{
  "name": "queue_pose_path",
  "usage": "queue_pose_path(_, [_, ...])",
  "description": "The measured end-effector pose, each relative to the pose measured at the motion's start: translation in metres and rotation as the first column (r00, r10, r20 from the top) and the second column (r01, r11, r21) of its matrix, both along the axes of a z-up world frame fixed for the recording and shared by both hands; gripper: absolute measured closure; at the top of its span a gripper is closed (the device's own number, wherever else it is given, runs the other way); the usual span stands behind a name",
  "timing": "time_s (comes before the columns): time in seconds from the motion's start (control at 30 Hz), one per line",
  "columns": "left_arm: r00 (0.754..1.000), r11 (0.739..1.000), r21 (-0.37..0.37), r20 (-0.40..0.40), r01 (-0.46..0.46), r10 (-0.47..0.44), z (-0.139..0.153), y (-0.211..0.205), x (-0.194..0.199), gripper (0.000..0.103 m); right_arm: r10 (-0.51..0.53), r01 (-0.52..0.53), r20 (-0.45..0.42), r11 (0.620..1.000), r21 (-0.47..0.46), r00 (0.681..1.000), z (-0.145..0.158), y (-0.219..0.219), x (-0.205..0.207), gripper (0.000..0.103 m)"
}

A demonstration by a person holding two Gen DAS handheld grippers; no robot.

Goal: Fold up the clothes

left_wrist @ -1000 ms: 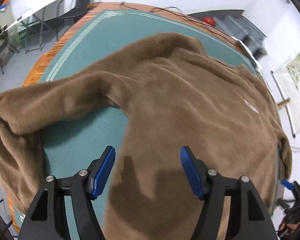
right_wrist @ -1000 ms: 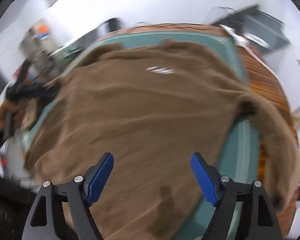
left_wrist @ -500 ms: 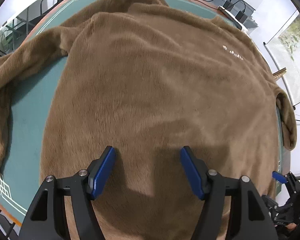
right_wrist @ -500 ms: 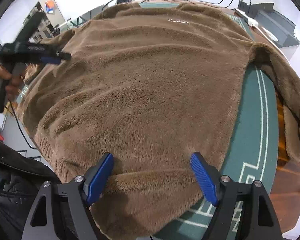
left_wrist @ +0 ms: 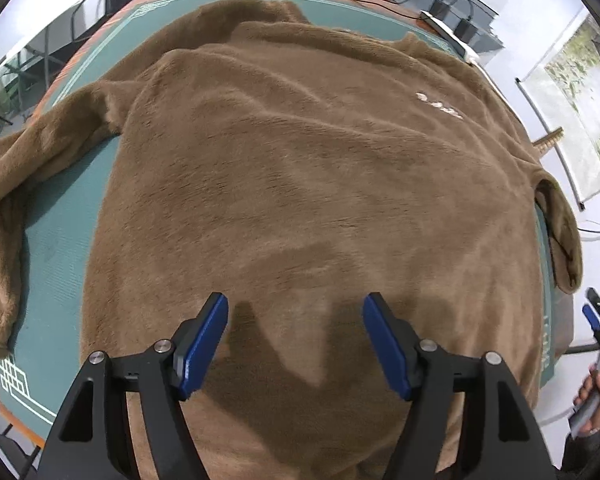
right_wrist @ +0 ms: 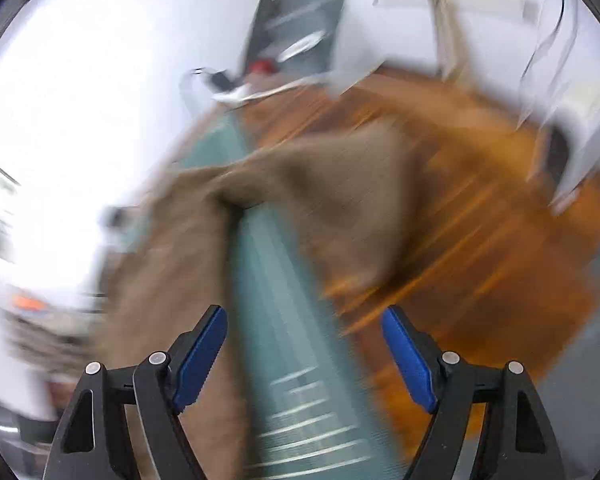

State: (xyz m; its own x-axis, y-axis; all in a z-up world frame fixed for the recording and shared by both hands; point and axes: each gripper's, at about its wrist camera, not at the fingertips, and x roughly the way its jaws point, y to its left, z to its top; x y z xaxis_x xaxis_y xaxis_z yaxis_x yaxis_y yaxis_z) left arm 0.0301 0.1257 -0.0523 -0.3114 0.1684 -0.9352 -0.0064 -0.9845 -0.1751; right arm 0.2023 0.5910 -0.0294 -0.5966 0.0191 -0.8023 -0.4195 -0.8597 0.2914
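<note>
Two blue-padded grippers, both spread wide and empty. Left gripper point(left_wrist: 295, 334) hangs over the lower body of the fuzzy brown fleece sweatshirt point(left_wrist: 308, 184), spread flat on the green table mat point(left_wrist: 56, 256); bare mat shows at left, where one sleeve point(left_wrist: 4, 184) drapes over the edge. Right gripper point(right_wrist: 302, 346), view blurred, sits above the mat strip beside the other sleeve point(right_wrist: 340, 192).

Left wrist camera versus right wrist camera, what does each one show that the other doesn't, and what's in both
Only the left wrist view shows the brown fleece top's whole spread body, its white chest lettering and the left gripper, open. Only the right wrist view, badly motion-blurred, shows bare wooden tabletop beyond the mat and the right gripper's open fingers. Both show the fleece and the green mat.
</note>
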Motion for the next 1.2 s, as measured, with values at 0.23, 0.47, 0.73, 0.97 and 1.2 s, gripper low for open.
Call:
queue_pose_path(0.23, [0.997, 0.997, 0.014, -0.012, 0.076, -0.076, 0.01, 0.025, -0.016, 0.025, 0.04, -0.055, 0.094, 0.986, 0.158, 0.995, -0.023, -0.007, -0.035, 0.022])
queue_pose_path(0.47, [0.996, 0.995, 0.044, 0.015, 0.09, -0.091, 0.007, 0.024, -0.024, 0.025, -0.07, 0.061, 0.059, 0.987, 0.15, 0.996, -0.018, 0.018, -0.046, 0.068])
queue_pose_path(0.73, [0.998, 0.997, 0.051, 0.034, 0.06, -0.061, 0.003, 0.01, -0.036, 0.025, -0.2, 0.208, -0.067, 0.968, 0.143, 0.977, 0.019, 0.041, -0.052, 0.087])
queue_pose_path(0.97, [0.997, 0.995, 0.062, 0.032, 0.074, -0.076, 0.004, 0.015, -0.046, 0.025, 0.113, -0.011, -0.366, 0.962, 0.271, 0.924, 0.121, -0.048, -0.084, 0.086])
queue_pose_path(1.2, [0.996, 0.993, 0.082, 0.019, 0.082, -0.084, 0.009, 0.014, -0.051, 0.025, 0.517, -0.497, -0.261, 0.856, 0.142, 0.815, 0.092, -0.156, -0.128, 0.085])
